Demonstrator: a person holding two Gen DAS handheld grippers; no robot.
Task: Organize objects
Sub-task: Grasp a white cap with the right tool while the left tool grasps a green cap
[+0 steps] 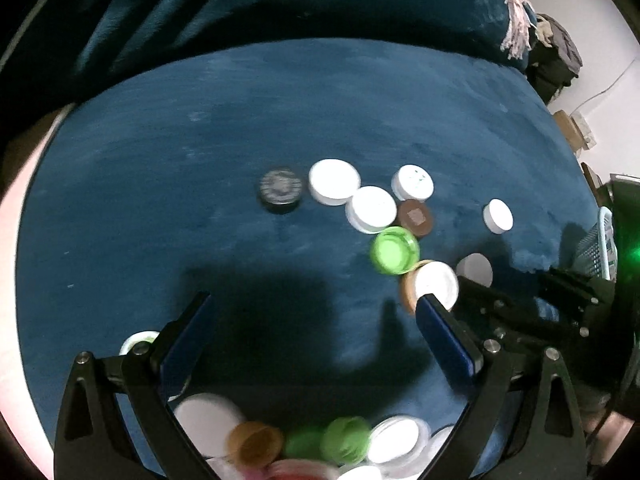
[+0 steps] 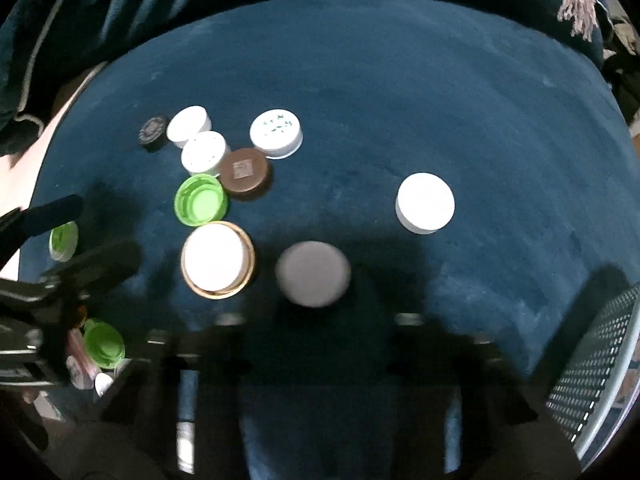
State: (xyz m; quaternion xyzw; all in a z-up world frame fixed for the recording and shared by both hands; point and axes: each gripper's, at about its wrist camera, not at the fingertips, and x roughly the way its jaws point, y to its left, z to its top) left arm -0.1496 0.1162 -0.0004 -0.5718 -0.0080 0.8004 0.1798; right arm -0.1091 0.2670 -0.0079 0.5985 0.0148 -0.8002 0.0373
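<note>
Surface: a dark blue plush cushion [image 1: 240, 128] carries the scattered caps; it looks soft, so caps may tip when pressed.
Caps, far cluster: black cap [image 1: 280, 189], white caps, brown cap [image 2: 245, 173] and green cap [image 2: 201, 199] lie touching or just beside one another at about 10 o'clock in the right wrist view.
Lone caps: a white cap [image 2: 425, 203] sits well apart at 3 o'clock; a blurred grey-white cap [image 2: 313, 273] lies just ahead of the right tool, at centre.
Stacked pair: a white cap in a tan ring [image 2: 218, 260] lies beside the green cap.
Near pile: mixed caps [image 1: 344, 440] crowd at 6 o'clock in the left wrist view.
Basket: a mesh basket [image 2: 596, 364] stands at 4 o'clock, likely the destination.
Left tool [image 1: 316, 304]: fingers spread wide, nothing between them.
Right tool [image 2: 320, 336]: blurred and dark; its jaws seem drawn nearly together, and I cannot tell whether they pinch the grey-white cap.
Doing it well: confirm the pinch sits across the cap's rim before lifting, lift straight up, and keep clear of the tan-ringed neighbour.
</note>
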